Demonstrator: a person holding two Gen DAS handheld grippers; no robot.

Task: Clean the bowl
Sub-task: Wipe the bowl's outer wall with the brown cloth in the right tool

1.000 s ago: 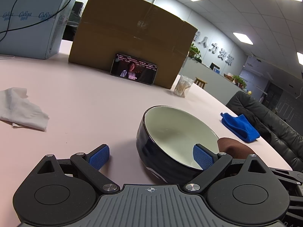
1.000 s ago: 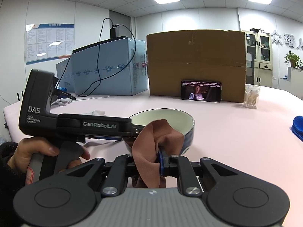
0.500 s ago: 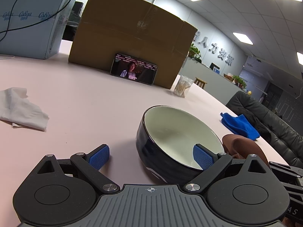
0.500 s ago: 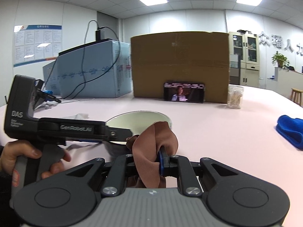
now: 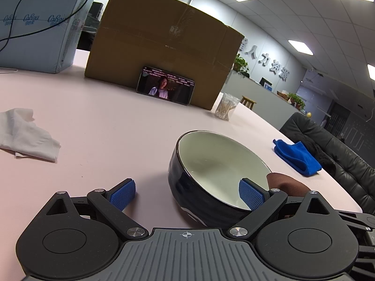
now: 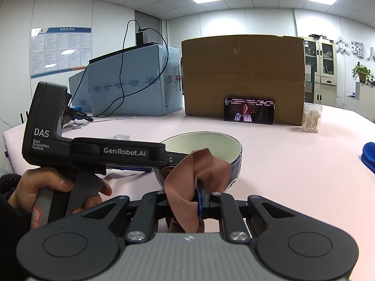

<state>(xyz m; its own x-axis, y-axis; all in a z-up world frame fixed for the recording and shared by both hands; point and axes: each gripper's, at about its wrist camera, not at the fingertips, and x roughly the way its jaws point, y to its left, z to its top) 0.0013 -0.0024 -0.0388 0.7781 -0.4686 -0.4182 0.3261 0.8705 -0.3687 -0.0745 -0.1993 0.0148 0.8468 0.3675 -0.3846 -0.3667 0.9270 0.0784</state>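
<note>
Beyond both tools, a phone (image 6: 249, 110) leans on a cardboard box (image 6: 243, 70); a crumpled tissue (image 5: 25, 138) lies left of the left hand-held gripper (image 5: 186, 193), a blue cloth (image 5: 297, 157) far to its right. The bowl (image 5: 215, 175) sits on the counter (image 5: 105, 128), tilted, between this gripper's wide-apart pads, the right pad (image 5: 249, 196) inside the rim. The right hand-held gripper (image 6: 198, 199) is clamped on a brown cloth (image 6: 187, 187) just before the bowl's near wall. A bare hand (image 6: 35, 189) grips the left tool's handle.
</note>
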